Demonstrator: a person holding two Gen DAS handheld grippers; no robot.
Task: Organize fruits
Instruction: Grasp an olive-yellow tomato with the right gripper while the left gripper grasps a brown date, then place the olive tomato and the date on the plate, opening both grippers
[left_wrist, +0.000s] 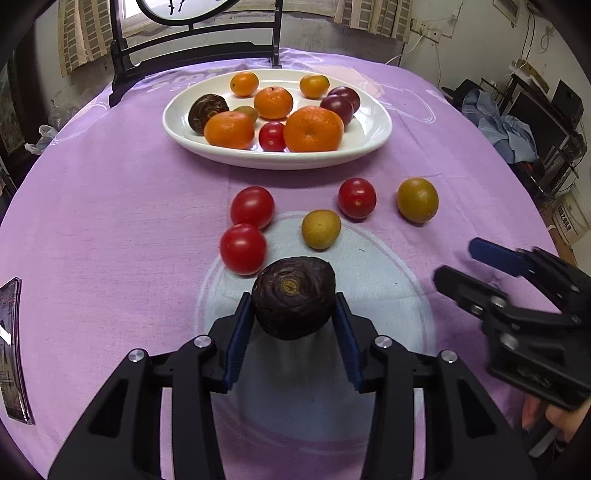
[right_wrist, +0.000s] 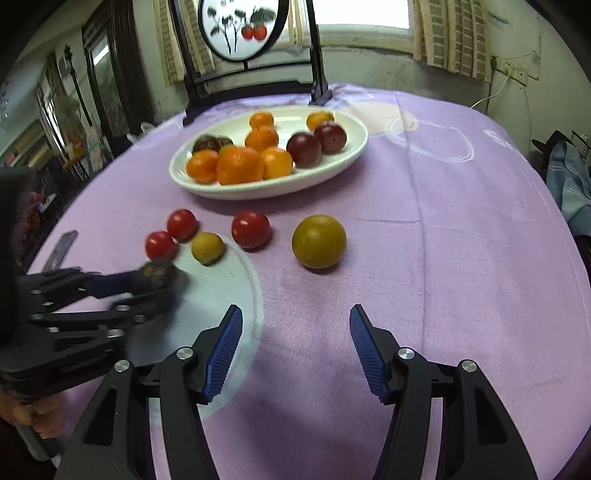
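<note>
My left gripper (left_wrist: 293, 306) is shut on a dark brown wrinkled fruit (left_wrist: 293, 297) and holds it just above the purple cloth; it also shows in the right wrist view (right_wrist: 155, 275). My right gripper (right_wrist: 295, 325) is open and empty, right of the left one. A white plate (left_wrist: 373, 125) at the back holds several oranges, dark plums, a tomato and another brown fruit. On the cloth lie three red tomatoes (left_wrist: 252, 206) (left_wrist: 243, 248) (left_wrist: 357, 197) and two yellow-green fruits (left_wrist: 321, 229) (left_wrist: 417, 199).
A black wooden stand with a round painted panel (right_wrist: 243, 26) rises behind the plate (right_wrist: 343, 147). A dark flat object (left_wrist: 11, 350) lies at the table's left edge. Furniture and clutter stand beyond the table on the right.
</note>
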